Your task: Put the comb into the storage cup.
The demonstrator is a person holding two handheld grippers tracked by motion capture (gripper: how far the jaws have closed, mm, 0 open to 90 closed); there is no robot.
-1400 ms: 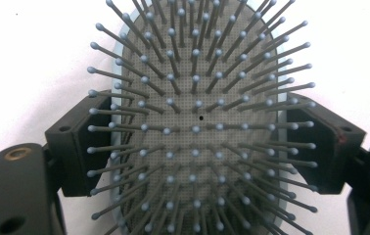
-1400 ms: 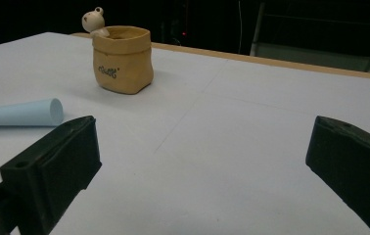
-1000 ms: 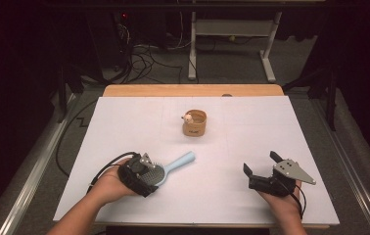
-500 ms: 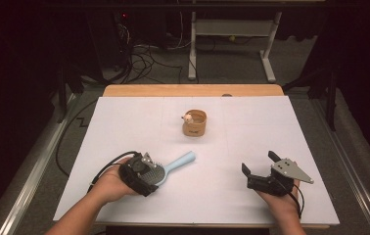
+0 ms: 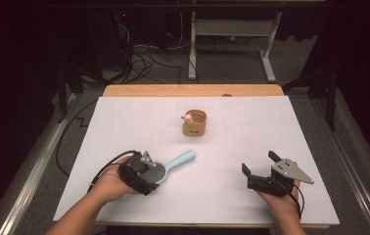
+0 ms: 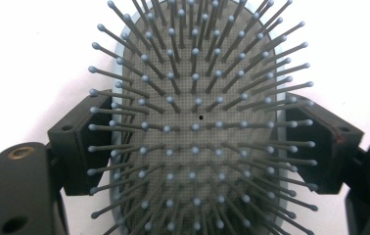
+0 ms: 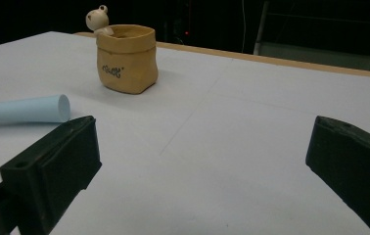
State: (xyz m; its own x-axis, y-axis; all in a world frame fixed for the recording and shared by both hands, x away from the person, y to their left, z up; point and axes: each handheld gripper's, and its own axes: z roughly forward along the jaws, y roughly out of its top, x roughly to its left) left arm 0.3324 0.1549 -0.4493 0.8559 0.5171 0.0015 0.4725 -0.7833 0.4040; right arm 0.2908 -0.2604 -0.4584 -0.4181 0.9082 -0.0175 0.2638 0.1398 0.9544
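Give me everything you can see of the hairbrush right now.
The hairbrush is pale blue, plastic by the look, with an oval head and a plain round handle pointing toward the tan pot. Its grey cushion pad carries grey bristles tipped with small blue balls, facing up. It lies on the white table. The left gripper is shut on the head, one jaw on each edge; the handle end is free.
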